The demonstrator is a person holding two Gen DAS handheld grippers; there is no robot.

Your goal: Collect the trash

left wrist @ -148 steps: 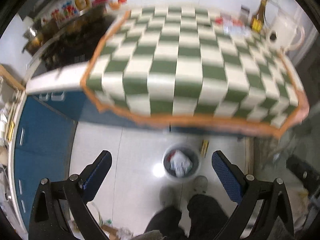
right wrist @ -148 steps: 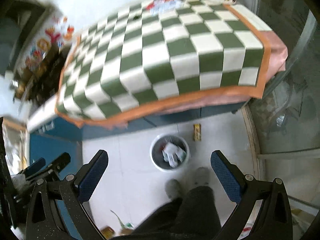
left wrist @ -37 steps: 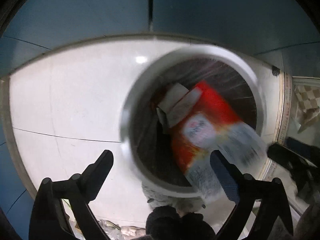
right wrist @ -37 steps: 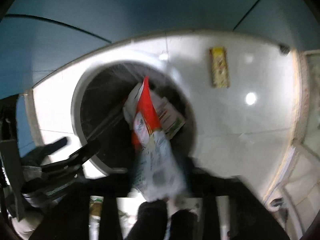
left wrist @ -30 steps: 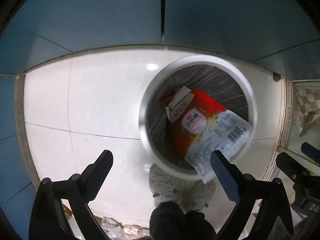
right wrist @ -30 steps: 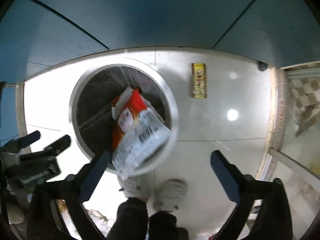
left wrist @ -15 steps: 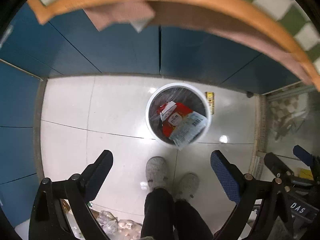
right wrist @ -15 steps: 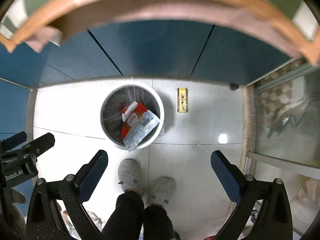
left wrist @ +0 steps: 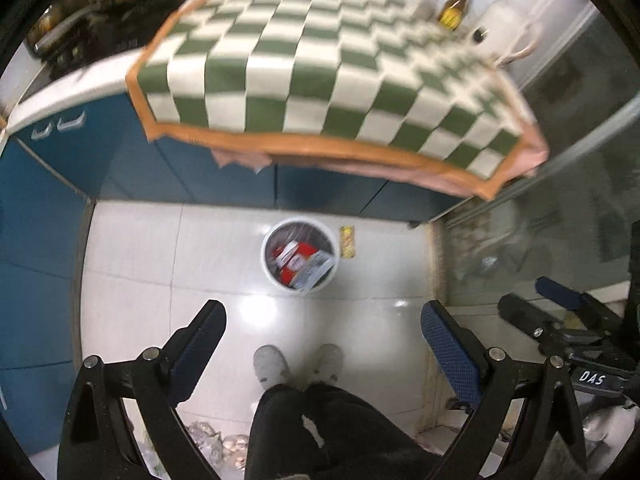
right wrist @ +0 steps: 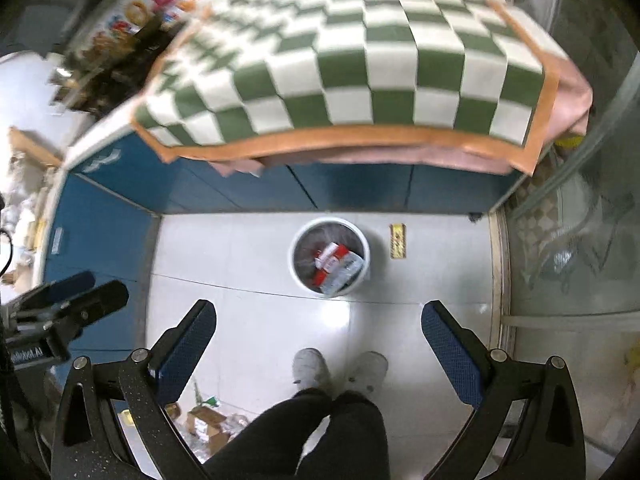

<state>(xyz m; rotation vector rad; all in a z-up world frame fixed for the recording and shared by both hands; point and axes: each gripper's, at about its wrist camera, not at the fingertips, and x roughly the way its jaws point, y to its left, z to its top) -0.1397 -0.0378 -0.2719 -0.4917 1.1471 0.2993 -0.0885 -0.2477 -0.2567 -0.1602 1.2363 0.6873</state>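
Both tools held high over the white tiled floor [left wrist: 132, 248], looking down. Left gripper [left wrist: 320, 338]: jaws spread wide, nothing between them. Right gripper [right wrist: 318, 336]: same, spread and empty.

Round white waste bin with a clear liner [right wrist: 298, 264] stands on the floor just in front of the blue cabinet doors [right wrist: 352, 188]. Inside it: a red-and-white printed plastic packet [right wrist: 340, 266], its lower end lying up against the near rim. Looks settled, not hanging out.

One small yellow flat wrapper [right wrist: 398, 241] lies on the floor just beside the bin, on its right, apart from it. Likely the next piece to collect.

Green-and-white checked cloth with an orange border [right wrist: 360, 64] covers the table; most of it bare, with a brown glass bottle [left wrist: 456, 4] and a pale jug at the far end. Too blurred to tell whether any litter remains there.

For the wrapper, judged:
- right gripper is nearer; come straight down, jaws across its short width
- it lies flat on smooth tile, so one jaw tip should scrape under an edge
- risk of skating it against the cabinet
- carry over the bin's centre before releasing

The person's grey shoes [right wrist: 310, 368] stand near; some clutter on the floor at the lower left.
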